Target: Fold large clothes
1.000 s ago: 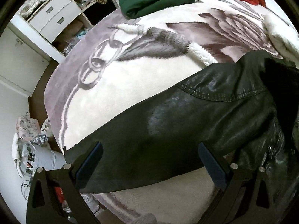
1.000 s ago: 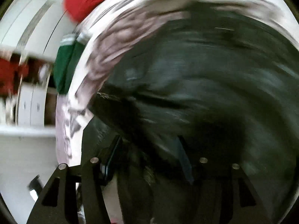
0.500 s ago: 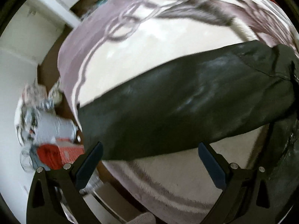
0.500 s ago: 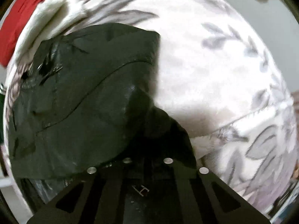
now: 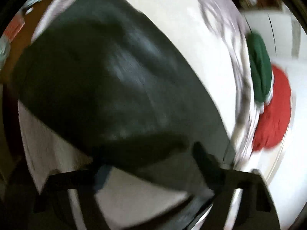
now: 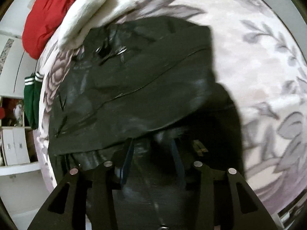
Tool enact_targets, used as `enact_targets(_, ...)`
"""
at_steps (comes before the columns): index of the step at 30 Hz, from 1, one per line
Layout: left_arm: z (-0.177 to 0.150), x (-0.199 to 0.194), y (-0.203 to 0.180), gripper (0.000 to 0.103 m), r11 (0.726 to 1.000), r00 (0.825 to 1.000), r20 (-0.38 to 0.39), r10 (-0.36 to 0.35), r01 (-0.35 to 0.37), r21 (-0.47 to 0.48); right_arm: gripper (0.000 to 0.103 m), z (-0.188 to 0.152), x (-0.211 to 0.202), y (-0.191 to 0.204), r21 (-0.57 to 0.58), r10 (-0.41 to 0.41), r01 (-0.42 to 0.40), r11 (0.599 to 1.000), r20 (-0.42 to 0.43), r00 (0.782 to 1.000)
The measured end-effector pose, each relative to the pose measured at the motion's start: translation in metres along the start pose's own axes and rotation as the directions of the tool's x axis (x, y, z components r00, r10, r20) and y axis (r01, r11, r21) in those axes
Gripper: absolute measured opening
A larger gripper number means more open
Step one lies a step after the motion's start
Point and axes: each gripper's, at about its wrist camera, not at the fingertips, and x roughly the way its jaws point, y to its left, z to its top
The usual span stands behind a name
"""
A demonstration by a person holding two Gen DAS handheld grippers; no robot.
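Note:
A black leather jacket (image 6: pixel 138 88) lies on a pale floral bed blanket (image 6: pixel 259 57). In the right wrist view its sleeve is folded across the body, zips showing near the collar. My right gripper (image 6: pixel 153 149) is open, its fingers spread over a fold of the jacket just below them. The left wrist view is blurred by motion: the jacket (image 5: pixel 107 80) fills the middle, and my left gripper (image 5: pixel 151 172) is open with its fingers straddling the jacket's near edge.
A folded green garment with white stripes (image 5: pixel 259 69) and a red garment (image 5: pixel 274 113) lie at the blanket's far side. A white fluffy garment (image 6: pixel 92 11) lies beside the jacket's collar. White drawers (image 6: pixel 13 147) stand past the bed's left edge.
The left gripper has swung round fast, so the jacket now fills its blurred view. The right gripper was shut on the jacket's sleeve and has opened, leaving the sleeve folded over the body.

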Motion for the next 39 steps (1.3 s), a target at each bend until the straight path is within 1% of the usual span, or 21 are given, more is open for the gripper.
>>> enact_targets(2, 0.006, -0.005, -0.002, 0.027, 1.000, 0.998, 0.058, 0.007, -0.007, -0.010, 0.043, 0.006, 0.011, 0.026, -0.015, 0.008, -0.008, 1.000, -0.013, 1.000)
enact_targets(3, 0.008, -0.010, -0.009, 0.007, 1.000, 0.996, 0.089, -0.002, 0.000, 0.029, 0.043, 0.010, 0.016, 0.039, -0.029, 0.009, -0.009, 1.000, -0.012, 1.000)
enact_targets(6, 0.010, -0.021, -0.038, 0.006, 0.990, 0.988, 0.153, -0.025, 0.003, 0.144, 0.043, 0.012, 0.021, 0.078, -0.089, 0.015, -0.016, 0.996, -0.010, 1.000)
enact_targets(9, 0.021, -0.034, -0.070, 0.005, 0.971, 0.977, 0.190, -0.098, 0.052, 0.234, 0.043, 0.009, 0.034, 0.115, -0.156, 0.023, -0.025, 0.987, -0.016, 1.000)
enact_targets(11, 0.032, -0.040, -0.088, 0.005, 0.956, 0.969, 0.191, -0.158, 0.101, 0.277, 0.043, 0.004, 0.037, 0.134, -0.192, 0.032, -0.034, 0.981, -0.013, 0.999)
enact_targets(13, 0.041, -0.034, -0.094, 0.005, 0.949, 0.970, 0.172, -0.171, 0.115, 0.295, 0.043, 0.000, 0.041, 0.153, -0.217, 0.049, -0.050, 0.975, -0.009, 0.999)
enact_targets(17, 0.058, 0.003, -0.061, 0.006, 0.956, 0.992, 0.092, -0.088, 0.058, 0.288, 0.043, -0.002, 0.059, 0.190, -0.251, 0.068, -0.070, 0.965, -0.015, 0.998)
enact_targets(18, 0.060, 0.011, -0.048, 0.012, 0.962, 0.995, 0.052, -0.085, 0.068, 0.263, 0.043, -0.003, 0.067, 0.200, -0.258, 0.071, -0.074, 0.963, -0.024, 0.997)
enact_targets(20, 0.064, 0.020, -0.026, 0.016, 0.966, 0.984, -0.013, -0.176, 0.175, 0.190, 0.043, -0.005, 0.085, 0.215, -0.283, 0.046, -0.059, 0.957, -0.053, 0.998)
enact_targets(21, 0.064, 0.018, -0.024, 0.021, 0.963, 0.979, -0.022, -0.201, 0.202, 0.180, 0.045, -0.008, 0.095, 0.222, -0.296, 0.015, -0.035, 0.954, -0.070, 0.997)
enact_targets(23, 0.067, 0.020, -0.023, 0.041, 0.949, 0.960, -0.038, -0.277, 0.279, 0.147, 0.046, -0.012, 0.115, 0.231, -0.327, -0.065, 0.035, 0.944, -0.081, 0.995)
enact_targets(24, 0.067, 0.020, -0.025, 0.055, 0.945, 0.954, -0.034, -0.299, 0.301, 0.128, 0.048, -0.012, 0.118, 0.233, -0.330, -0.076, 0.047, 0.943, -0.075, 0.994)
enact_targets(25, 0.066, 0.022, -0.028, 0.063, 0.943, 0.950, -0.028, -0.312, 0.313, 0.110, 0.050, -0.012, 0.119, 0.235, -0.323, -0.075, 0.048, 0.945, -0.072, 0.995)
enact_targets(29, 0.067, 0.027, -0.056, 0.064, 0.962, 0.968, 0.034, -0.250, 0.244, 0.120, 0.050, -0.010, 0.109, 0.234, -0.286, -0.061, 0.037, 0.958, -0.074, 0.995)
enact_targets(30, 0.065, 0.028, -0.061, 0.063, 0.964, 0.970, 0.049, -0.238, 0.230, 0.134, 0.054, -0.010, 0.106, 0.234, -0.280, -0.075, 0.052, 0.959, -0.070, 0.995)
enact_targets(31, 0.065, 0.028, -0.067, 0.053, 0.963, 0.970, 0.069, -0.234, 0.221, 0.155, 0.060, -0.009, 0.102, 0.234, -0.279, -0.110, 0.090, 0.956, -0.057, 0.992)
enact_targets(32, 0.064, 0.025, -0.075, 0.042, 0.961, 0.972, 0.093, -0.217, 0.197, 0.192, 0.062, -0.009, 0.098, 0.234, -0.278, -0.162, 0.147, 0.949, -0.032, 0.986)
enact_targets(33, 0.063, 0.026, -0.085, 0.014, 0.962, 0.977, 0.118, -0.180, 0.150, 0.228, 0.065, -0.008, 0.094, 0.235, -0.280, -0.212, 0.201, 0.939, -0.008, 0.977)
enact_targets(34, 0.061, 0.023, -0.094, 0.008, 0.955, 0.977, 0.142, -0.158, 0.114, 0.275, 0.069, -0.009, 0.090, 0.236, -0.289, -0.282, 0.276, 0.917, 0.022, 0.959)
enact_targets(37, 0.055, 0.016, -0.116, 0.006, 0.929, 0.970, 0.210, -0.120, 0.035, 0.367, 0.077, -0.011, 0.086, 0.238, -0.323, -0.416, 0.421, 0.847, 0.087, 0.905)
enact_targets(39, 0.046, 0.009, -0.132, 0.006, 0.904, 0.963, 0.249, -0.107, -0.010, 0.427, 0.077, -0.013, 0.089, 0.239, -0.359, -0.503, 0.521, 0.774, 0.151, 0.851)
